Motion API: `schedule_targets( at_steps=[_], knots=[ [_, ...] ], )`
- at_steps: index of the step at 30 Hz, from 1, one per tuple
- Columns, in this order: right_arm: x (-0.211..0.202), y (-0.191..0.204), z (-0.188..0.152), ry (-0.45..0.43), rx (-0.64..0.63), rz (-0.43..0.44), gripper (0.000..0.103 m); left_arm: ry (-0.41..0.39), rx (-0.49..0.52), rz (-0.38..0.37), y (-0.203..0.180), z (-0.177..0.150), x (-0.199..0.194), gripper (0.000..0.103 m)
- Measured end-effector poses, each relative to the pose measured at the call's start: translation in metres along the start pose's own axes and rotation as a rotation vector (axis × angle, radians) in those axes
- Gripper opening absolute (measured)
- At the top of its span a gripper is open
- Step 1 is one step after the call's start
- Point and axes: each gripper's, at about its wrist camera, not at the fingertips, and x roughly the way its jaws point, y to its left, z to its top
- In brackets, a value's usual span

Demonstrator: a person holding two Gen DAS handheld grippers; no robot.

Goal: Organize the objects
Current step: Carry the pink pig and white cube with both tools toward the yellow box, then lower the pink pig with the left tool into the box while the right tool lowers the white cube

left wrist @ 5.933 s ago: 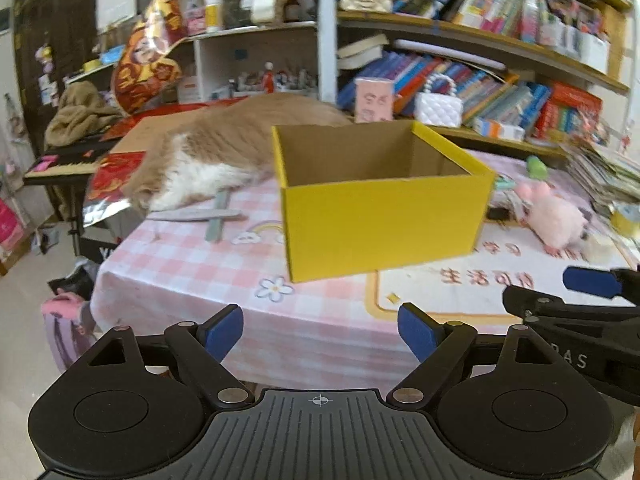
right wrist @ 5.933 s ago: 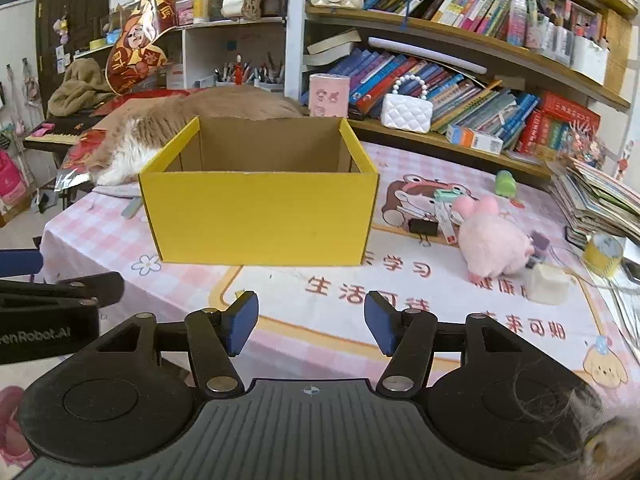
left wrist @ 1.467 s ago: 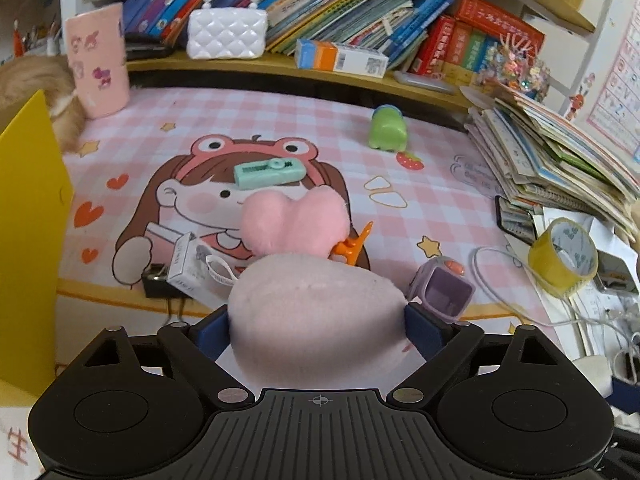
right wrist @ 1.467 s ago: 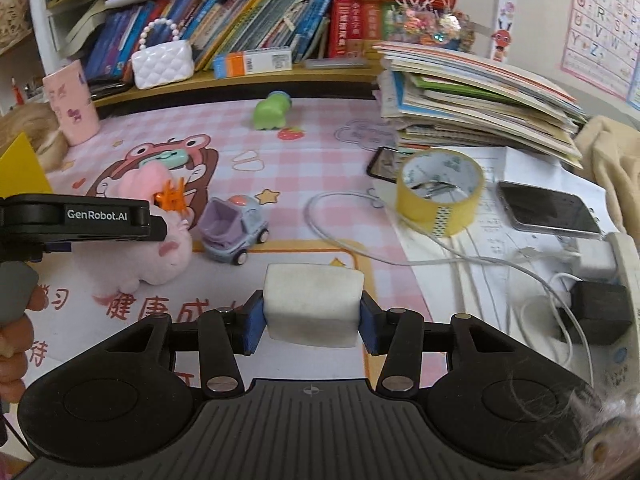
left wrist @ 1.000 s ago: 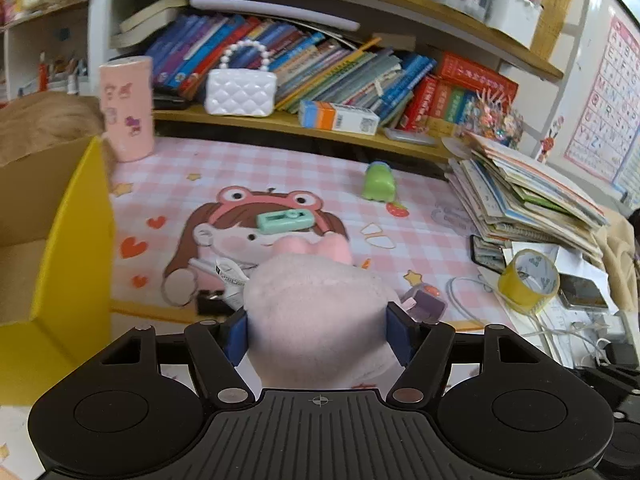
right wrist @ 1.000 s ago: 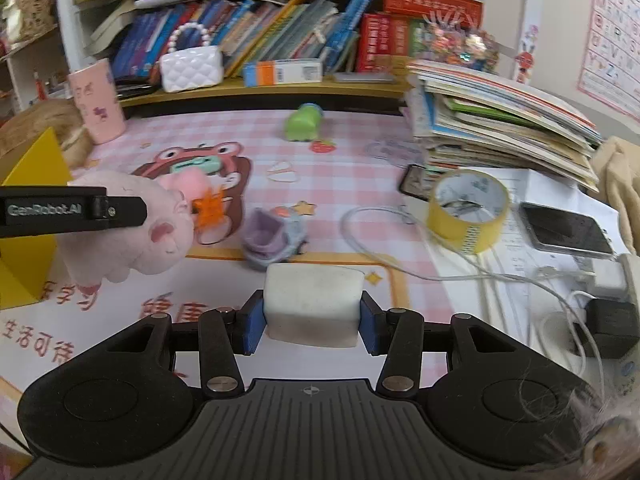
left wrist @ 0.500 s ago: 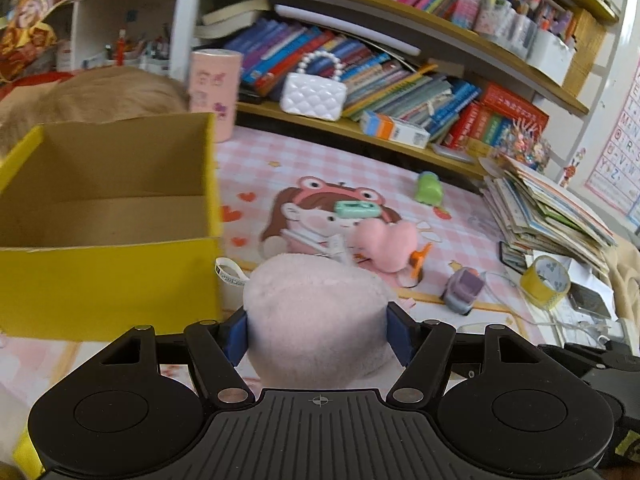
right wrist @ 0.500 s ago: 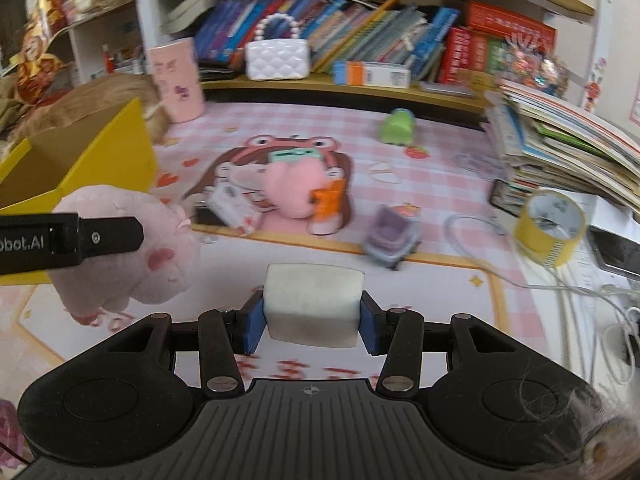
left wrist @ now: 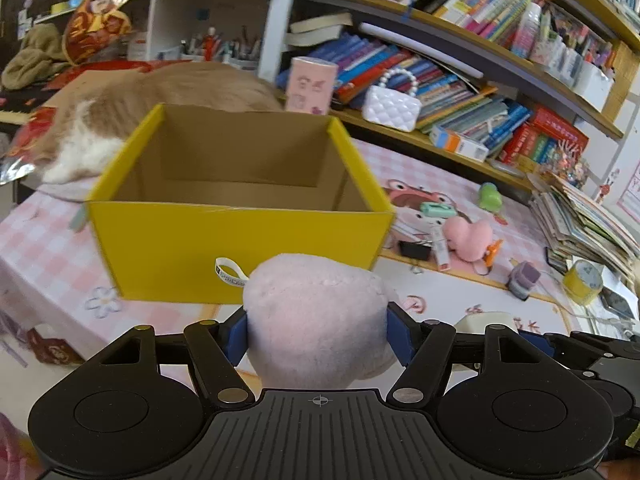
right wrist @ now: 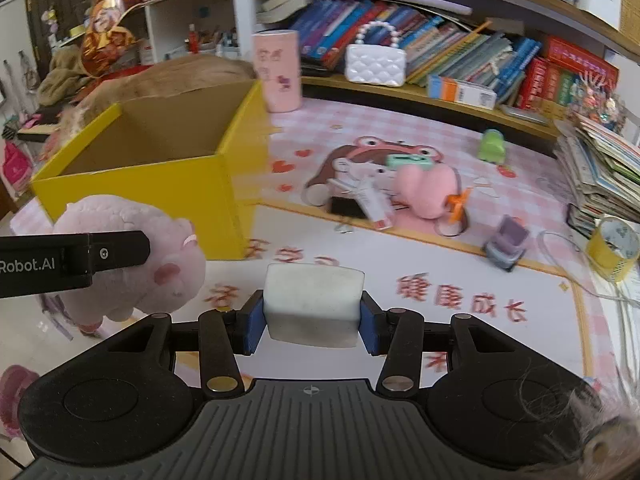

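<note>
the left gripper (left wrist: 318, 334) squeezes a soft, fuzzy pink pig plush toy (left wrist: 316, 320) between its blue pads, up in the air just in front of the open yellow cardboard box (left wrist: 236, 200) with plain brown insides. the right gripper (right wrist: 312, 320) is closed tight on a smooth, blocky white eraser (right wrist: 314, 304), held over the pink checked tablecloth (right wrist: 420, 132). the left gripper's black side reads "robot.ai", and the plush has a small white loop tag (left wrist: 229, 273).

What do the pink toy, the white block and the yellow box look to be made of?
Pink toy: soft plush, with fuzzy nap and a sewn label loop. White block: matte with rounded edges, possibly foam or rubber; hard to tell. Yellow box: cardboard, with a smooth yellow outside and a bare brown inside.
</note>
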Motion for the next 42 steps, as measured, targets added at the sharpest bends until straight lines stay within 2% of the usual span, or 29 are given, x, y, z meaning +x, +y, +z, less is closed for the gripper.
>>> schedule_targets(
  at_steps=[13, 30, 36, 42],
  knots=[
    [-0.008, 0.07, -0.012, -0.015, -0.028, 0.034, 0.044, -0.021, -0.018, 0.028, 0.059, -0.015, -0.036, 0.068],
    [-0.015, 0.133, -0.026, -0.03, -0.045, 0.061, 0.044, -0.052, -0.024, 0.06, 0.112, -0.03, -0.072, 0.068],
    [-0.022, 0.143, -0.025, -0.04, -0.05, 0.049, 0.044, -0.08, -0.02, 0.047, 0.119, -0.026, -0.079, 0.068],
    [-0.025, 0.134, -0.016, -0.051, -0.018, 0.012, 0.044, -0.126, -0.007, 0.013, 0.116, -0.017, -0.086, 0.068]
  ],
)
